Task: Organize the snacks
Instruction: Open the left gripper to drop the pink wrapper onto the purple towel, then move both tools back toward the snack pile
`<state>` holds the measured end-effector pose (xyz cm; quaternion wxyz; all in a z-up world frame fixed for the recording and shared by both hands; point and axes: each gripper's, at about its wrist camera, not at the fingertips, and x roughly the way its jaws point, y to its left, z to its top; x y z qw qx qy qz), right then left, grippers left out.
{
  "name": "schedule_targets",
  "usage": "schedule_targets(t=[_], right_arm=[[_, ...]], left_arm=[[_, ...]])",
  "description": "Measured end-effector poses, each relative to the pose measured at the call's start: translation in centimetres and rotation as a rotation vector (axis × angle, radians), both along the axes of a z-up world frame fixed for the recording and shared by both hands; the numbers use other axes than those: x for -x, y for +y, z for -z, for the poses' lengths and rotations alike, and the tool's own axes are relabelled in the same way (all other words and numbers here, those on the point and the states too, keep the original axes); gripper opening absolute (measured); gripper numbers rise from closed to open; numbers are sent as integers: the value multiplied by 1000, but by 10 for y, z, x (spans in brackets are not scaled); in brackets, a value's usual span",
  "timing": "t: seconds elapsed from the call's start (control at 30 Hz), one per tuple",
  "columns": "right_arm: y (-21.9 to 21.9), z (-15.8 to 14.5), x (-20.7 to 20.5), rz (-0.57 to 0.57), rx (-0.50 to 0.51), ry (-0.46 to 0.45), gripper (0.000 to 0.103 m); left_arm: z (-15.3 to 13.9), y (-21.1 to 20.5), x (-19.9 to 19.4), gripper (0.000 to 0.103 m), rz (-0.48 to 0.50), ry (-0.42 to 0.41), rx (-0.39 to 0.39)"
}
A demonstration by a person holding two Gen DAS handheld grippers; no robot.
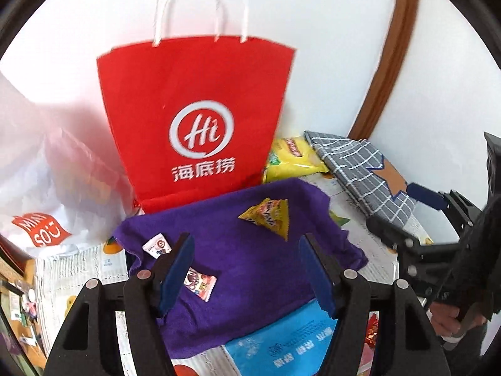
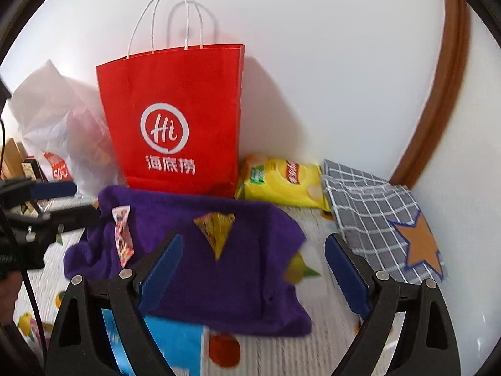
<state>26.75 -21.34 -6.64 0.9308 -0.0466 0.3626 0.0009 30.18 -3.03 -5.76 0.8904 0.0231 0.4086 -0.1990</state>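
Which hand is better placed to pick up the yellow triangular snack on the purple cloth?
Probably the right. The right tool is open, and the triangular snack lies just ahead between its fingers. The left tool sits nearer the pink candy.

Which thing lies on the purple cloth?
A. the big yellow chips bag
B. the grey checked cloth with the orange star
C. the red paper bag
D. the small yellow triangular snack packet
D: the small yellow triangular snack packet lies in the middle of the purple cloth, while the chips bag, the checked cloth and the red paper bag are beyond its edges.
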Motion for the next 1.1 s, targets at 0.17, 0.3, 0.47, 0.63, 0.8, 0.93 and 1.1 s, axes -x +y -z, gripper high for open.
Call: schedule_targets(t=[0.17, 0.3, 0.47, 0.63, 0.8, 0.93, 1.1], right_arm=[[-4, -12, 42, 13, -8, -34, 91], [-10, -17, 67, 24, -53, -44, 91], [-19, -14, 86, 10, -141, -16, 91], [-21, -5, 100, 3, -189, -24, 91], [-12, 8, 115, -2, -106, -54, 91], [-13, 20, 121, -21, -105, -36, 91], [-23, 46, 123, -40, -139, 28, 91]], left_arm=[[-19, -9, 24, 67, 11, -51, -21], [-36, -5, 43, 67, -22, -72, -25], [-39, 10, 65, 67, -45, -40, -3], [-34, 35, 93, 67, -114, -49, 8], [-20, 55, 116, 67, -156, -49, 31], [-5, 65, 130, 67, -203, -36, 17], [8, 75, 144, 67, -248, -30, 1]])
